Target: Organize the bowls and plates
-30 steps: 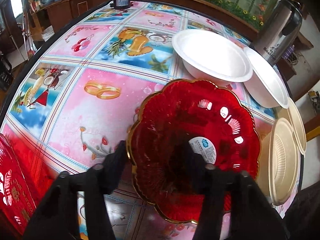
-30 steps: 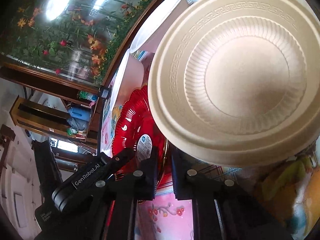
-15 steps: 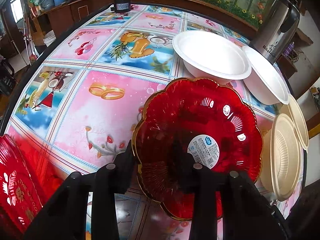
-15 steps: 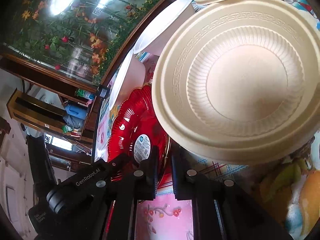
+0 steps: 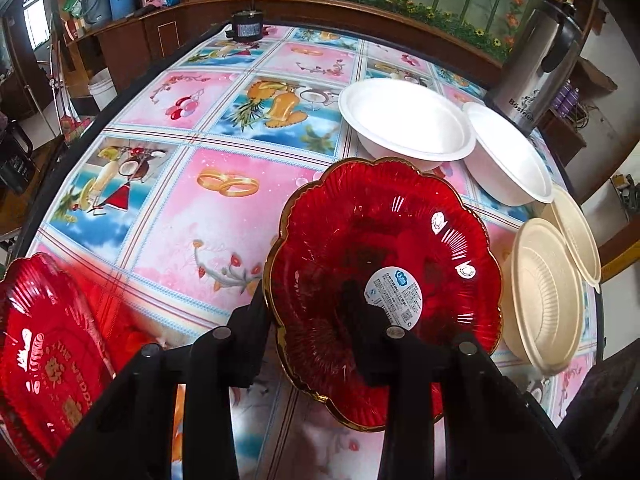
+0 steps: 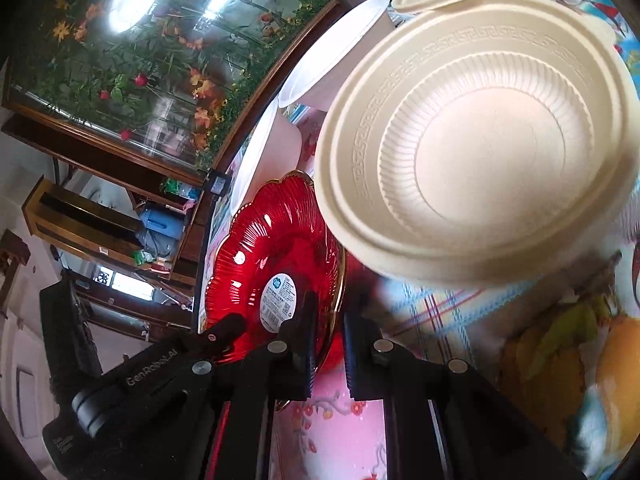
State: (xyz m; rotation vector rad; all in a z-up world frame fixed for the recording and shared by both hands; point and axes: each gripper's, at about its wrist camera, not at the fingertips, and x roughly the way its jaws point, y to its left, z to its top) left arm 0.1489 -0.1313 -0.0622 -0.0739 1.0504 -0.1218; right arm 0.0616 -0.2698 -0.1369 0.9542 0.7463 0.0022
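Bowls: two white (image 5: pixel 406 126), two cream (image 5: pixel 546 294), two red (image 5: pixel 384 264)

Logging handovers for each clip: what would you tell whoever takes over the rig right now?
Left gripper: jaws have just been closing, now shut on the red plate at its rim.
Right gripper: shut on another part of that rim.
A second red plate lies at the table's near left. Two white bowls and two cream bowls sit unstacked at right.
Done: nothing stacked.
Left: probably stack like with like.
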